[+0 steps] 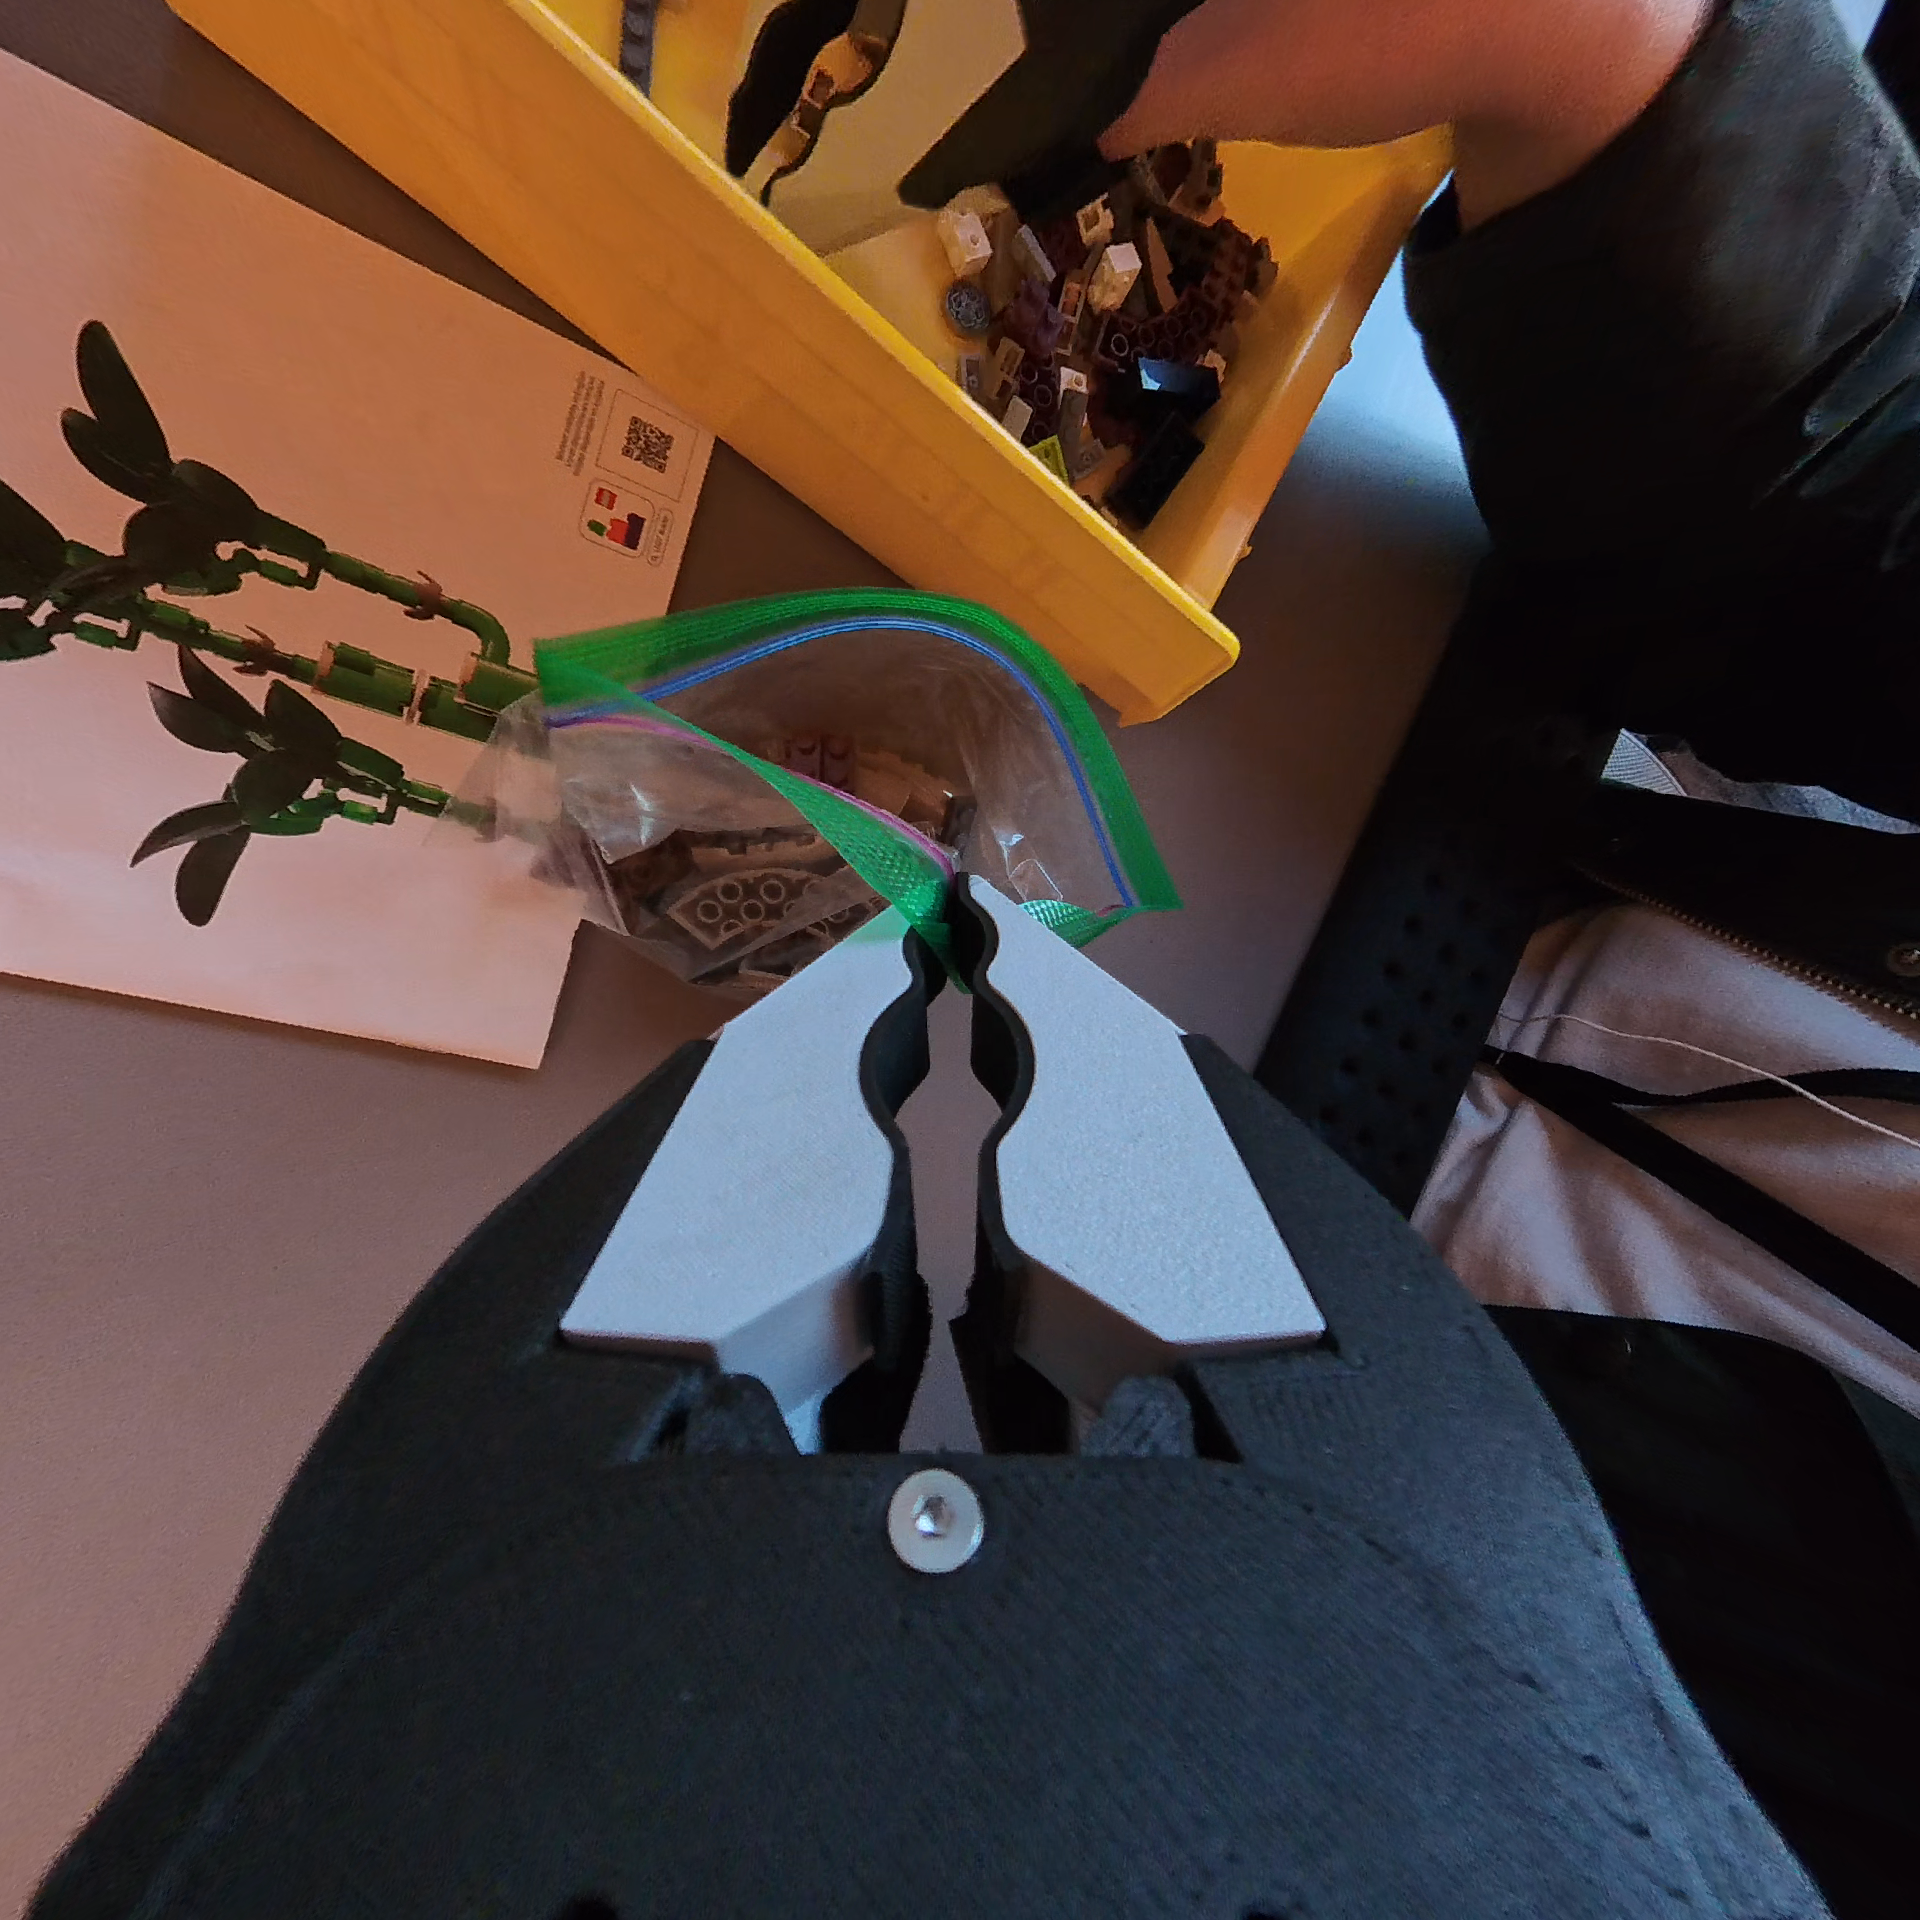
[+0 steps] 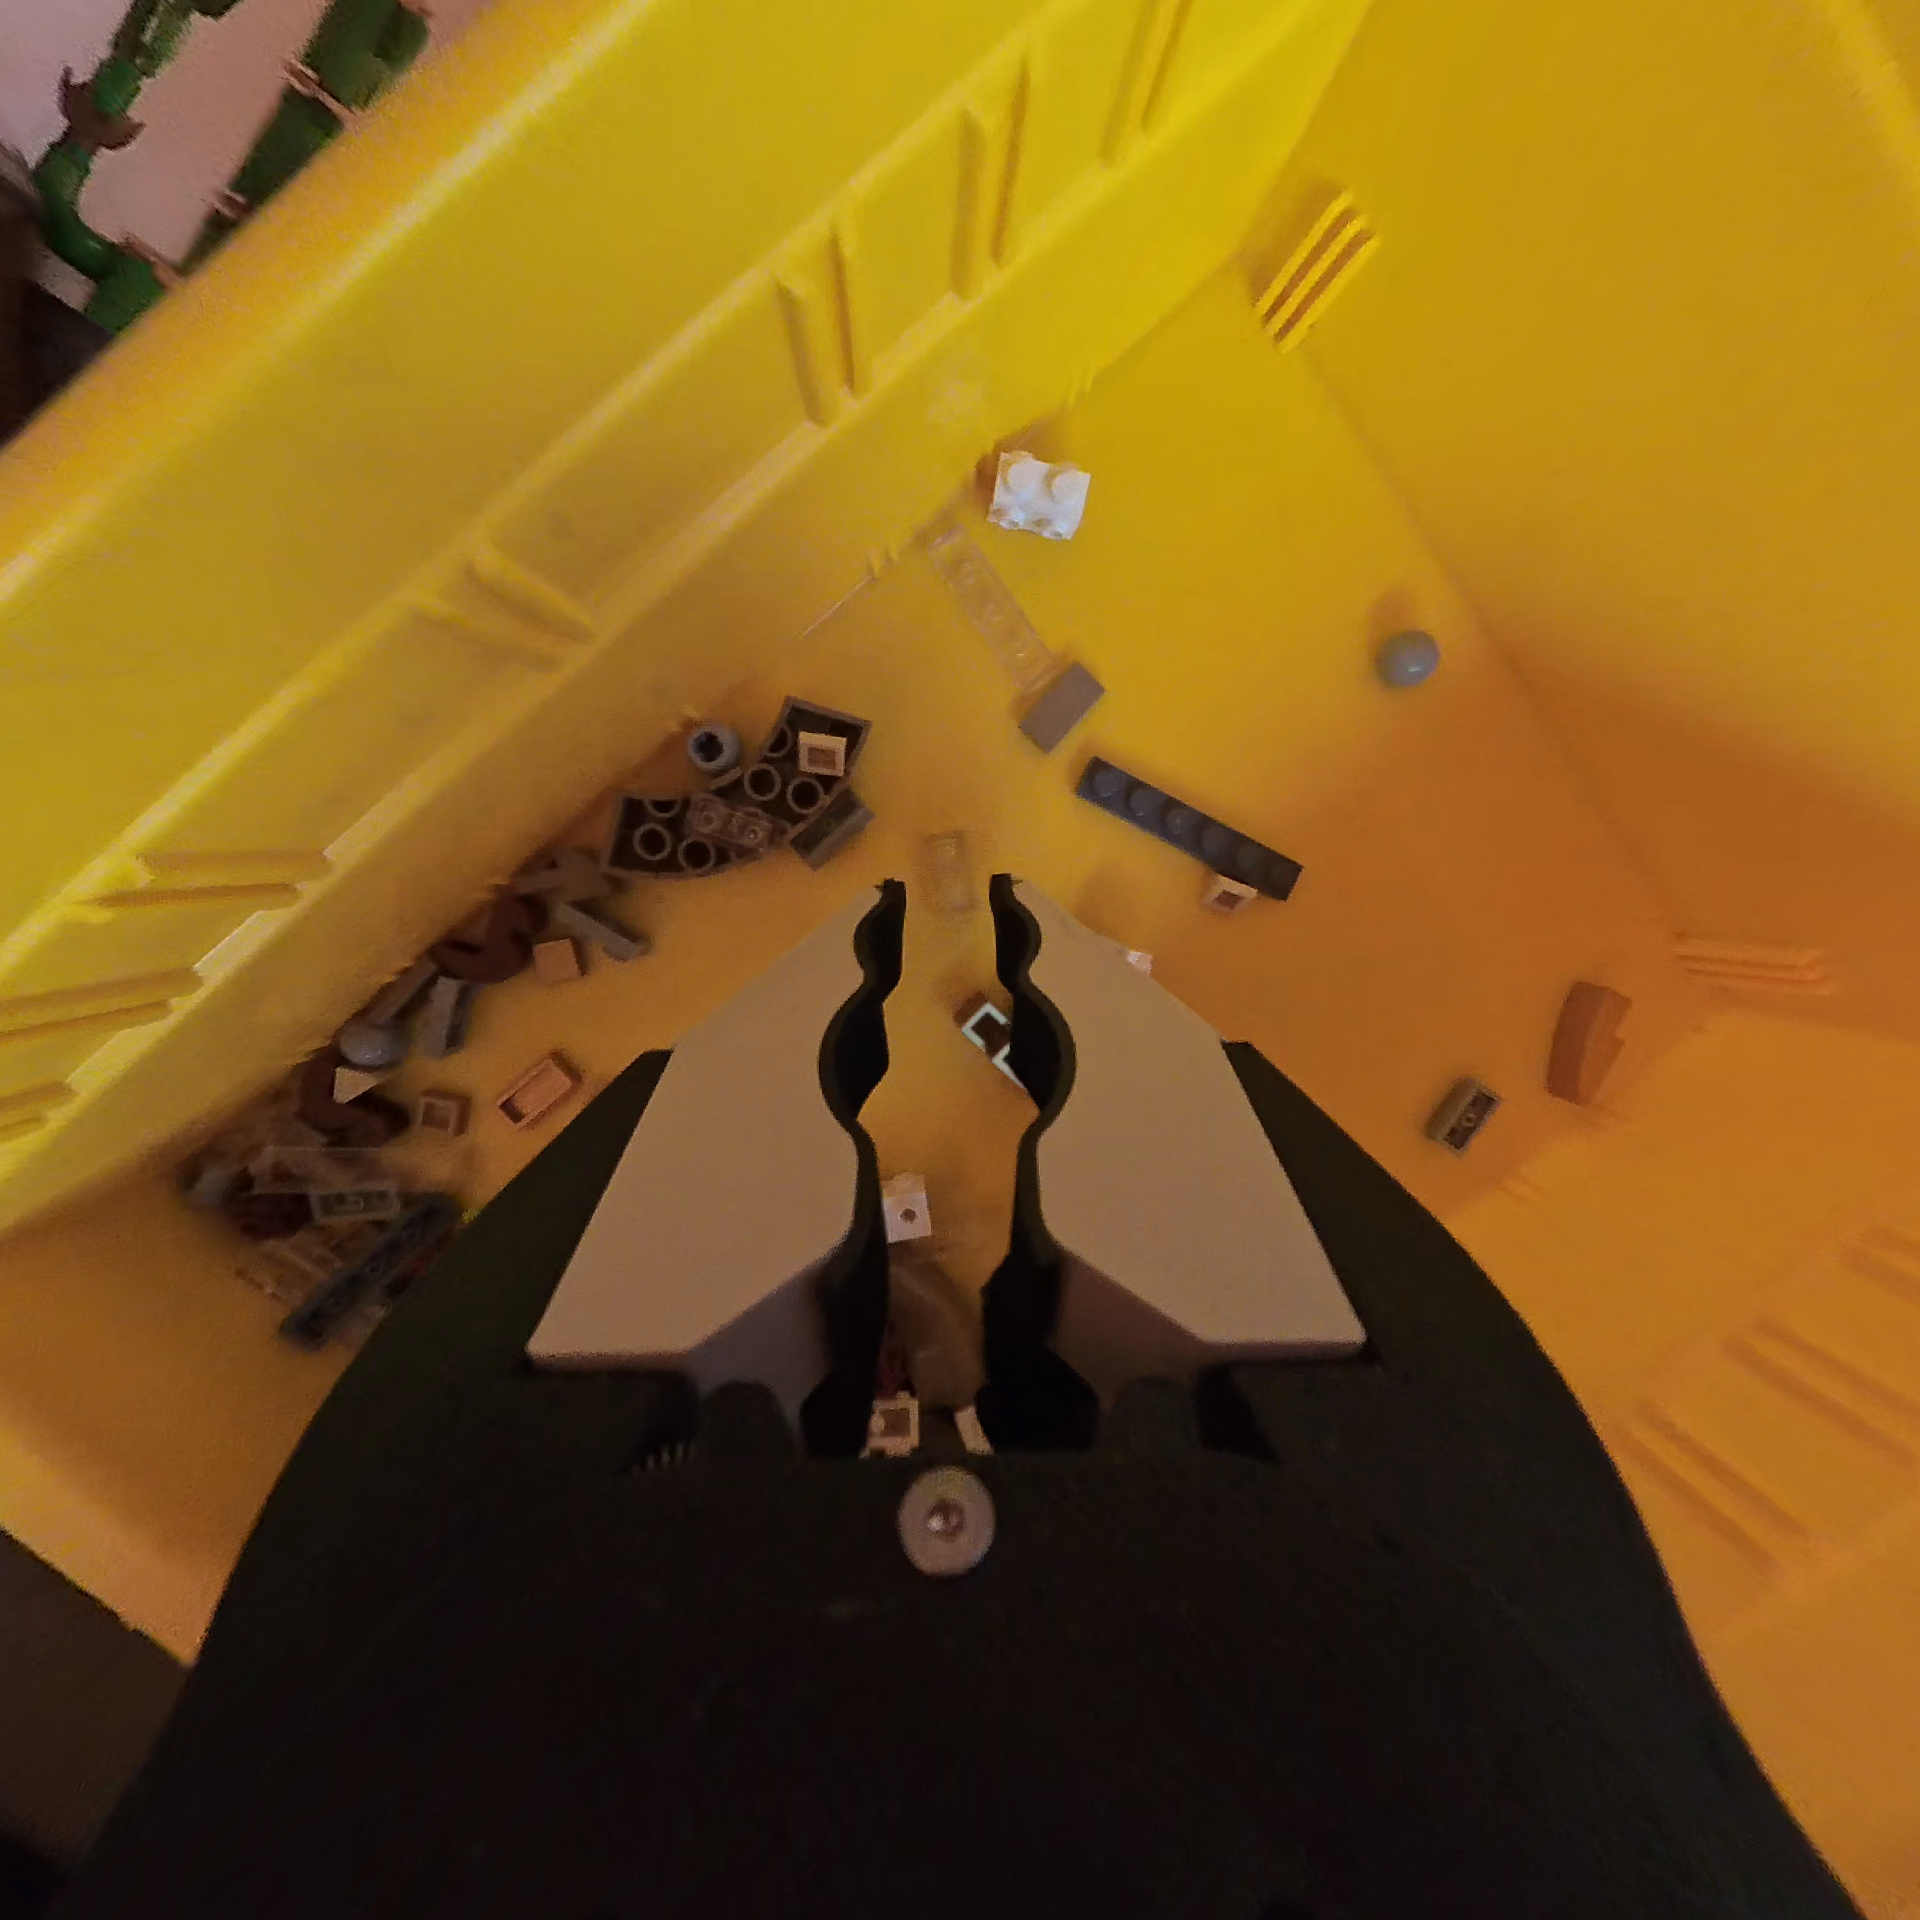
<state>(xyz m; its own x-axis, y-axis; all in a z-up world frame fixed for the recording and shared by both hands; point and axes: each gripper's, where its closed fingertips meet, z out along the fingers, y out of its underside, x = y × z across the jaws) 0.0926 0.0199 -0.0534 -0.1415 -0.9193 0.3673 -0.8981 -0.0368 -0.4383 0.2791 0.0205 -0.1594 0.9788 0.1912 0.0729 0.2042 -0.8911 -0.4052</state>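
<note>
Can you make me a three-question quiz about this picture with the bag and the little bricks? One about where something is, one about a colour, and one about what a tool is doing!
1. Where is the loose pile of small bricks?
A. On the picture booklet
B. In the yellow bin
C. On the floor

2. What colour is the band along the mouth of the clear zip bag?
A. Red
B. Orange
C. Green

3. What is the left tool doing?
A. Pinching the bag's edge
B. Hanging wide open over nothing
C. Holding a pencil

Answers:
1. B, the bricks lie on the bin's floor, heaped against its walls.
2. C, the strip around the opening is green.
3. A, its tips are closed on the green strip. The right tool hangs open inside the bin instead, just above the bricks.
</note>
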